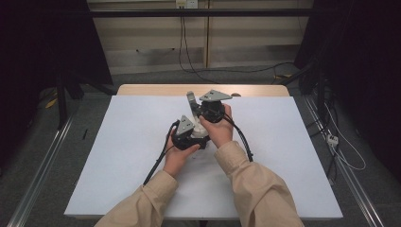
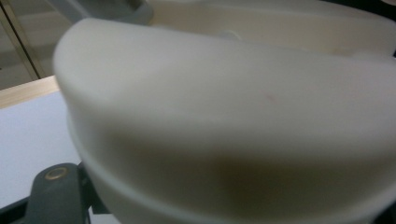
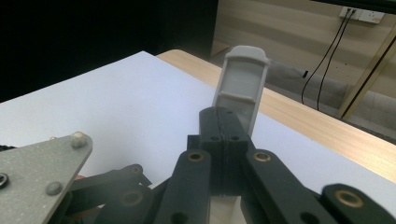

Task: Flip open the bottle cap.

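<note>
A white sheet [image 1: 118, 156] is spread over the wooden table [image 1: 142, 90], and everything is placed here in relation to this sheet. Two hand-held grippers are kept close together above the middle of the sheet, a little toward its far edge.

The left gripper [image 1: 189, 135] is held by the left hand [image 1: 177, 158] on the near side of the pair. In the left gripper view a large, blurred cream-white plastic part [image 2: 233, 116] is seen very close to the camera, with the sheet [image 2: 28, 140] behind it at the left. The jaws themselves are covered by this part, so the contact is not seen clearly; they are closed narrowly, and the part seems to be pinched between them.

The right gripper [image 1: 210, 109] is held by the right hand [image 1: 220, 130] just beyond the left one, toward the far edge of the sheet. In the right gripper view its two black jaws are pressed together around the lower end of a light grey, flat, oblong plastic piece [image 3: 240, 86]. This piece is raised above the sheet and is tilted slightly, with its rounded end pointing away from the gripper. In the high view the same piece [image 1: 191, 101] is seen standing out beyond the gripper, over the far middle part of the sheet.

A black cable [image 1: 158, 161] is trailed from the left gripper across the near part of the sheet.
</note>
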Tool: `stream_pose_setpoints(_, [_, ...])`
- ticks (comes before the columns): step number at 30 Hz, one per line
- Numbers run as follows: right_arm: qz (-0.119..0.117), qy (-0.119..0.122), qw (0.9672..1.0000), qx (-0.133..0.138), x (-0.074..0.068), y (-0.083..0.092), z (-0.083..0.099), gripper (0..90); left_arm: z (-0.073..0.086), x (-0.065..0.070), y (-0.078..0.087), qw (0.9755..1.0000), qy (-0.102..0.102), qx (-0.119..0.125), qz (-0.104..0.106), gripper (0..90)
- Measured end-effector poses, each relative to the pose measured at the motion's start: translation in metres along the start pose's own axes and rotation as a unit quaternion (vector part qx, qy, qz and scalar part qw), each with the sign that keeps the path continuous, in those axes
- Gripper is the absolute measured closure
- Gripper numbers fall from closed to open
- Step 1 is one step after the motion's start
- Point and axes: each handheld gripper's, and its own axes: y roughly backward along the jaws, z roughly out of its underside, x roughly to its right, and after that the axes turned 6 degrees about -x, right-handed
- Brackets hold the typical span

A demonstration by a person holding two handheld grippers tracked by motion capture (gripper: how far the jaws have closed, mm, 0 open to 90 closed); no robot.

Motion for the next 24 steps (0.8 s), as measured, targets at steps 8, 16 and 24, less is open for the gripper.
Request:
stream_pose_setpoints(8, [0.000, -0.006, 1.0000, -0.004, 0.0012, -0.0034, 0.0017, 90.0, 0.0001, 0.0006, -0.0001, 1.0000, 0.003, 0.000, -0.002, 18.7])
stream_pose_setpoints(16, [0.001, -0.007, 0.9999, -0.011, 0.0016, -0.0058, 0.0026, 90.0, 0.0001, 0.0011, -0.0003, 1.0000, 0.005, 0.002, -0.002, 18.7])
stream_pose_setpoints(24, [0.002, -0.009, 0.9998, -0.019, 0.0015, -0.0069, 0.0011, 90.0, -0.0001, -0.0003, -0.0001, 1.0000, 0.001, -0.002, 0.001, 18.7])
